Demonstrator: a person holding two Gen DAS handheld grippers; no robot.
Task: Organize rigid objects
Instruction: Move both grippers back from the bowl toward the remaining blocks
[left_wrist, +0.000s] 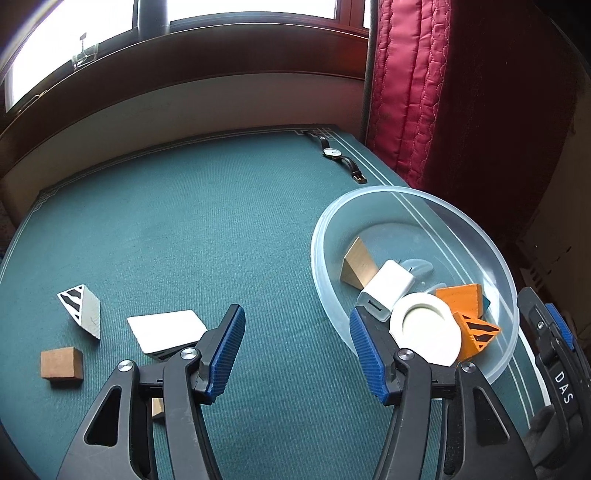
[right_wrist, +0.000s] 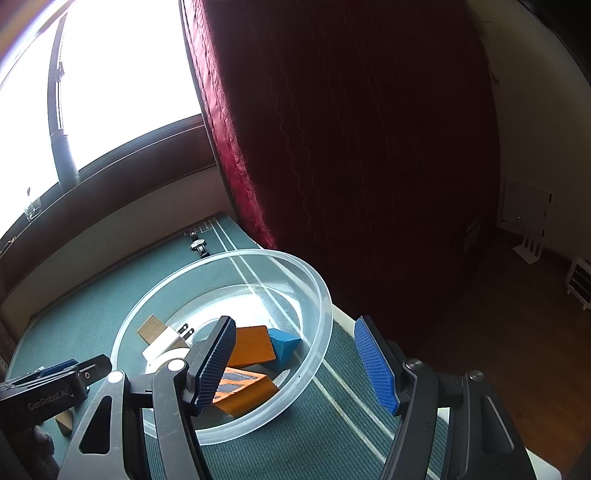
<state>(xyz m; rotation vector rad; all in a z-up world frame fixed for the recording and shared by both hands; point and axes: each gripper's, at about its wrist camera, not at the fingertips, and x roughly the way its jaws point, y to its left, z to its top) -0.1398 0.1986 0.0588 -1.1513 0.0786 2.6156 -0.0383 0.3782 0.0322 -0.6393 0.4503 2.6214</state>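
A clear plastic bowl (left_wrist: 406, 192) stands at the right of the green table. It holds a wooden wedge (left_wrist: 358, 266), a white charger plug (left_wrist: 386, 290), a white ring (left_wrist: 424, 328), an orange block (left_wrist: 461, 299), an orange striped wedge (left_wrist: 476, 334) and a blue piece (right_wrist: 284, 341). My left gripper (left_wrist: 295, 314) hangs open beside the bowl's near left rim, nothing between its fingers. My right gripper (right_wrist: 295, 325) is open and straddles the bowl's right rim (right_wrist: 325, 295) without pressing it. Left of it on the cloth lie a striped white wedge (left_wrist: 81, 310), a white flat block (left_wrist: 166, 328) and a brown cube (left_wrist: 61, 363).
A wristwatch (left_wrist: 334, 153) lies at the table's far right corner. A red quilted curtain (left_wrist: 424, 92) hangs close behind the bowl. A small wooden piece (left_wrist: 158, 408) peeks out under the left gripper's finger. A window sill runs along the back.
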